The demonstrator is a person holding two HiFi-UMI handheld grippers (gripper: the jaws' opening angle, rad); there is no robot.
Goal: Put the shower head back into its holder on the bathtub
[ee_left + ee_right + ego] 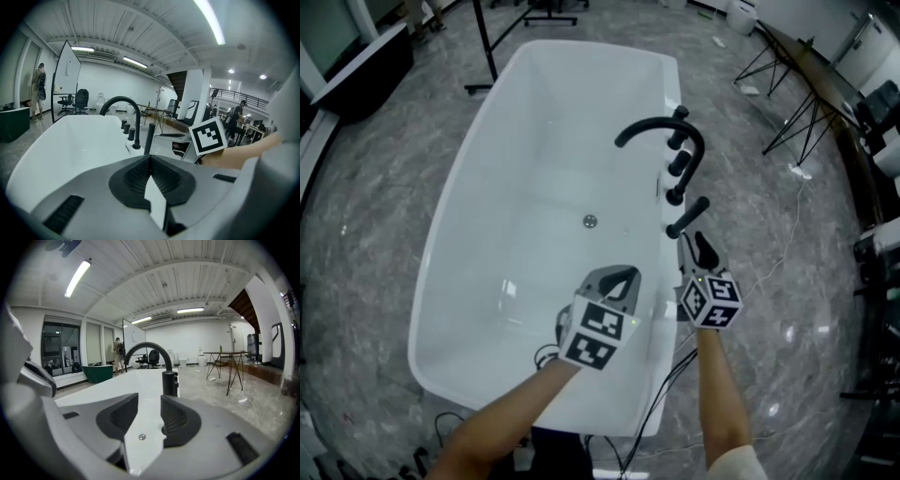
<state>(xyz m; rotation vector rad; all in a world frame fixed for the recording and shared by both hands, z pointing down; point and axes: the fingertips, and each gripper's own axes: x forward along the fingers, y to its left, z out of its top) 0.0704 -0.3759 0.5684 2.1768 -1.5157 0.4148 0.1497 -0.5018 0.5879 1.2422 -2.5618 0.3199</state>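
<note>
One step seemingly remained, a nudge-free retreat: left gripper [622,276] jaws stood together, right gripper [697,246] jaws apart and empty, near the seated shower head [687,217].

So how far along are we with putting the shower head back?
It looks done: the shower head stands in its holder on the bathtub rim beside the tap. Nothing is in hand: the right tool is open and off it, the left tool shut and empty. Left: only pulling clear.
</note>
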